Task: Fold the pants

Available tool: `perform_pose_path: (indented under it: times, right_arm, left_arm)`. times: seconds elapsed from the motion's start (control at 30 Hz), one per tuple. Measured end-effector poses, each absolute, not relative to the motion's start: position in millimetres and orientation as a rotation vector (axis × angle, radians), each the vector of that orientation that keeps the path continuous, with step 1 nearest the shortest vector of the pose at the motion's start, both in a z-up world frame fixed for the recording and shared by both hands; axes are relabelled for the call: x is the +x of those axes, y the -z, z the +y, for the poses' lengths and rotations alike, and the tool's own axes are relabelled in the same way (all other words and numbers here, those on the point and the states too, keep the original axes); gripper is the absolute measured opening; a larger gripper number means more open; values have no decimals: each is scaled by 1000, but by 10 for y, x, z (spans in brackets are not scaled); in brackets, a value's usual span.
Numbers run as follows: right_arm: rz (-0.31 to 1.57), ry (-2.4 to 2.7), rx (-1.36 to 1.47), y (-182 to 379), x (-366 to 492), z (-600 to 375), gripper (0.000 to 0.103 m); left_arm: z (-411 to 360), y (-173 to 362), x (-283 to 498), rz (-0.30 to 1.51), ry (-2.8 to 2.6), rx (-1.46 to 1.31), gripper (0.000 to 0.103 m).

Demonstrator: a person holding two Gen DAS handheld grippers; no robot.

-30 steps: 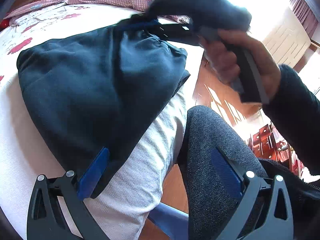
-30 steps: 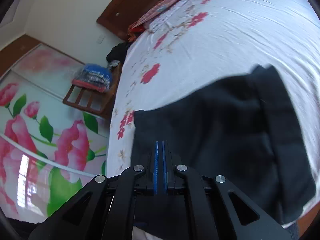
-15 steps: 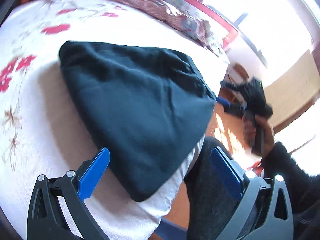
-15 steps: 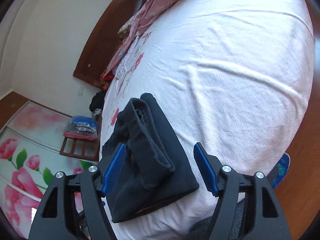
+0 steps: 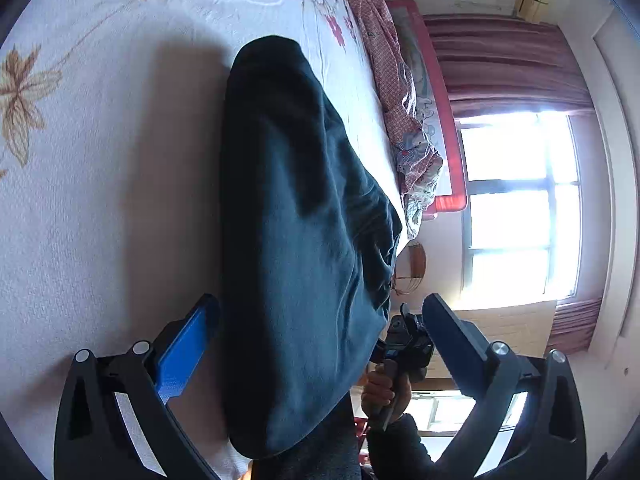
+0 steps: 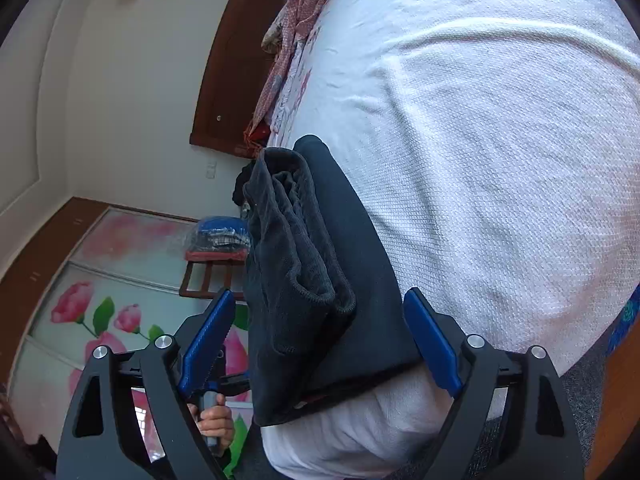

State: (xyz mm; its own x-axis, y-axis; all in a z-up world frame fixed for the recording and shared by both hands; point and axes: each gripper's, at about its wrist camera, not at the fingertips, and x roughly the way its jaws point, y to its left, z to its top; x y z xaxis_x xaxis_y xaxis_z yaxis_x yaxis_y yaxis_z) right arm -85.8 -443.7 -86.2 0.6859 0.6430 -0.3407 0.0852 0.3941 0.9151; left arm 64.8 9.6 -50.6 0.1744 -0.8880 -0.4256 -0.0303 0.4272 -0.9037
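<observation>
Two blue-padded fingers of the left gripper (image 5: pixel 316 336) stand wide apart in the lower part of the left wrist view, straddling the near end of the folded dark pants (image 5: pixel 296 240) without pressing them. The pants run up the centre of the frame on the white bed (image 5: pixel 100 208).

In the right wrist view, the right gripper (image 6: pixel 316 336) has just been opening; its pads flank the pants (image 6: pixel 312 292), lying at lower centre on the bed's (image 6: pixel 480 140) edge, gripping nothing.
</observation>
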Motion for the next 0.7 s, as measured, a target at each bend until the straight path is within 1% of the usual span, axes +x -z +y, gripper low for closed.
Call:
perform_pose_path:
  times: [0.17, 0.23, 0.33, 0.37, 0.4, 0.43, 0.47, 0.5, 0.53, 0.57, 0.63, 0.7]
  right_arm:
    - [779, -379, 1083, 811, -843, -4382, 85]
    - [779, -369, 1068, 786, -836, -4345, 86]
    - [793, -352, 1009, 732, -821, -4267, 86]
    - [800, -341, 990, 712, -812, -4239, 85]
    - [812, -328, 965, 686, -810, -4214, 81]
    - [832, -302, 942, 673, -821, -4191, 66]
    - [840, -295, 953, 688, -841, -4196, 55]
    - [835, -303, 980, 696, -866, -4207, 51]
    - [837, -298, 984, 683, -882, -4196, 47]
    - [841, -289, 976, 654, -888, -4177, 45]
    - [836, -277, 975, 564, -887, -4125, 43]
    - [824, -269, 970, 424, -890, -4087, 40]
  left_arm:
    - [-110, 513, 592, 1246, 717, -908, 101]
    - [-260, 514, 570, 1249, 702, -818, 101]
    - [-622, 496, 544, 1310, 740, -622, 101]
    - [-718, 481, 529, 1320, 736, -578, 101]
    - [-755, 473, 530, 1324, 724, -567, 100]
    - [-763, 472, 538, 1327, 707, -579, 92]
    - [-725, 479, 554, 1336, 665, -595, 82]
    - [-677, 494, 569, 1349, 631, -619, 64]
    - [-622, 521, 583, 1359, 622, -652, 50]
    - [-571, 535, 610, 1369, 621, -657, 40]
    - [-543, 532, 633, 1376, 642, -676, 26]
    - [-530, 460, 662, 1368, 645, -667, 25]
